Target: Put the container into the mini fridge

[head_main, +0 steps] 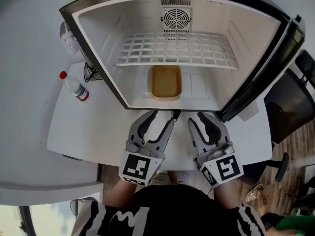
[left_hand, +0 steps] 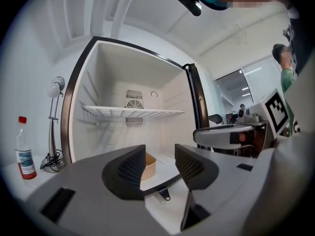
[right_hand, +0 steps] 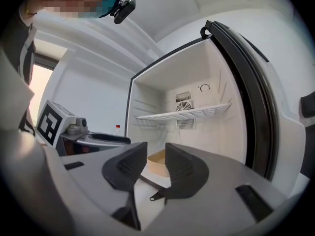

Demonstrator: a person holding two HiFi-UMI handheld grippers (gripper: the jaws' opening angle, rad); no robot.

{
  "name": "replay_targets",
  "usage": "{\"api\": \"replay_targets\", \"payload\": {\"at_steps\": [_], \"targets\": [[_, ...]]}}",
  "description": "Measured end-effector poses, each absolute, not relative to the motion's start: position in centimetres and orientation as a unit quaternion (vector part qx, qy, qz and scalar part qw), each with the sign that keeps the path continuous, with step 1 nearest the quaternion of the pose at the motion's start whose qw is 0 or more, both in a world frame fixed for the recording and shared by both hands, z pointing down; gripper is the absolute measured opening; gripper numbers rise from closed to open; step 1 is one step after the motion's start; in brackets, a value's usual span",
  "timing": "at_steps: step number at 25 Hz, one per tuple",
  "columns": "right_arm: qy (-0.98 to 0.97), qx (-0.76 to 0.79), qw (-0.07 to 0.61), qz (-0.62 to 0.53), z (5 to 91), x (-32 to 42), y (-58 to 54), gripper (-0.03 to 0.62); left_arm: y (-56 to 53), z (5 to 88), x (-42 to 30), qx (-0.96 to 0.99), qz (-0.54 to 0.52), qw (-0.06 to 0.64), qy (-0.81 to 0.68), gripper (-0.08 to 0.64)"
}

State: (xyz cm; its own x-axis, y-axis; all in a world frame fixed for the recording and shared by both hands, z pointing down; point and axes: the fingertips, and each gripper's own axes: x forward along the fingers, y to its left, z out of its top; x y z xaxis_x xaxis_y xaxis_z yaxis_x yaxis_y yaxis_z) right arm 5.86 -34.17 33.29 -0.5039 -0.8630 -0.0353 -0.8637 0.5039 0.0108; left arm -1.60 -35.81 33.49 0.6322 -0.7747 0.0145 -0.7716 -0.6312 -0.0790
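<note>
The tan open container [head_main: 166, 81] sits on the floor of the open mini fridge [head_main: 98, 28], under the white wire shelf [head_main: 177, 50]. Both grippers hover over the table just outside the fridge's front edge. My left gripper [head_main: 162, 117] is open with nothing between its fingers; in the left gripper view the container [left_hand: 150, 165] shows beyond the gap of the left gripper [left_hand: 160, 154]. My right gripper [head_main: 199, 118] is also open and holds nothing. In the right gripper view the container [right_hand: 155, 166] lies ahead of the right gripper [right_hand: 156, 150], apart from it.
The fridge door [head_main: 266, 68] swings out to the right. A red-capped bottle [head_main: 75, 87] and a small lamp [left_hand: 55, 90] stand on the white table [head_main: 88, 127] left of the fridge. A dark chair [head_main: 290, 102] is at the right.
</note>
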Motion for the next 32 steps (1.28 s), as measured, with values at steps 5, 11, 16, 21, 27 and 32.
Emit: {"api": "replay_targets", "payload": {"at_steps": [5,11,16,21,27,32], "targets": [[0.871,-0.491,0.021,0.018,32.4,6.7,-32.3,0.079,-34.0,32.6,-1.2,-0.901,-0.011,0.035,0.433,0.151],[0.877,-0.479,0.036,0.019,31.6,7.3,-30.6,0.036,-32.4,32.0,-0.7,-0.896,-0.004,0.043,0.441,0.12],[0.879,-0.475,0.041,0.021,31.3,7.5,-29.3,0.011,-31.0,31.7,-0.2,-0.897,-0.001,0.045,0.439,0.094],[0.879,-0.475,0.046,0.022,31.4,7.8,-28.6,0.011,-30.1,31.7,0.1,-0.897,-0.001,0.049,0.439,0.06],[0.881,-0.47,0.049,0.013,31.5,8.1,-28.0,0.011,-29.2,31.6,0.3,-0.895,-0.006,0.056,0.443,0.028],[0.878,-0.477,0.04,0.027,31.5,8.4,-27.3,0.009,-28.6,31.8,0.5,-0.894,-0.007,0.052,0.445,0.02]]}}
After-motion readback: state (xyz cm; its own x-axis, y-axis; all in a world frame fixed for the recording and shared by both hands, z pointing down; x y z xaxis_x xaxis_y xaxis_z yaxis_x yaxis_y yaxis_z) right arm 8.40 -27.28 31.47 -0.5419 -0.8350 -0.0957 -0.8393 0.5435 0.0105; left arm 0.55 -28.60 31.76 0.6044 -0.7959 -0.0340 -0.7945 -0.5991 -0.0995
